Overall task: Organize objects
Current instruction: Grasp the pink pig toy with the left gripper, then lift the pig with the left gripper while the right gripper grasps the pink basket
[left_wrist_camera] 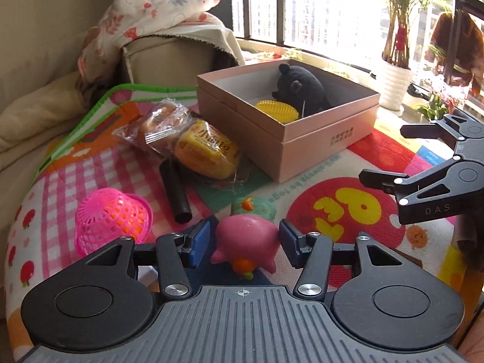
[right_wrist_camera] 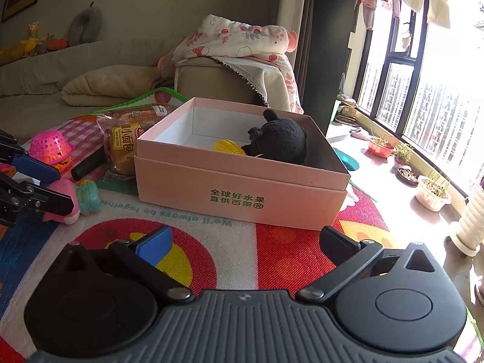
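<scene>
In the left wrist view, the left gripper (left_wrist_camera: 245, 243) has its blue pads (left_wrist_camera: 199, 237) on both sides of the pink toy (left_wrist_camera: 248, 243), which sits on the play mat (left_wrist_camera: 302, 181). The jaws look narrow and seem to squeeze the toy. The toy is round and smooth, so it could pop out or roll into the green toy (left_wrist_camera: 254, 207) just behind it. The pink box (left_wrist_camera: 302, 139) is farther back, with a black plush (left_wrist_camera: 299, 89) and a yellow ball (left_wrist_camera: 276, 109) inside. In the right wrist view, the right gripper (right_wrist_camera: 246, 243) hangs wide apart over the mat, holding nothing, near the box front. It could bump the box if it moves forward.
</scene>
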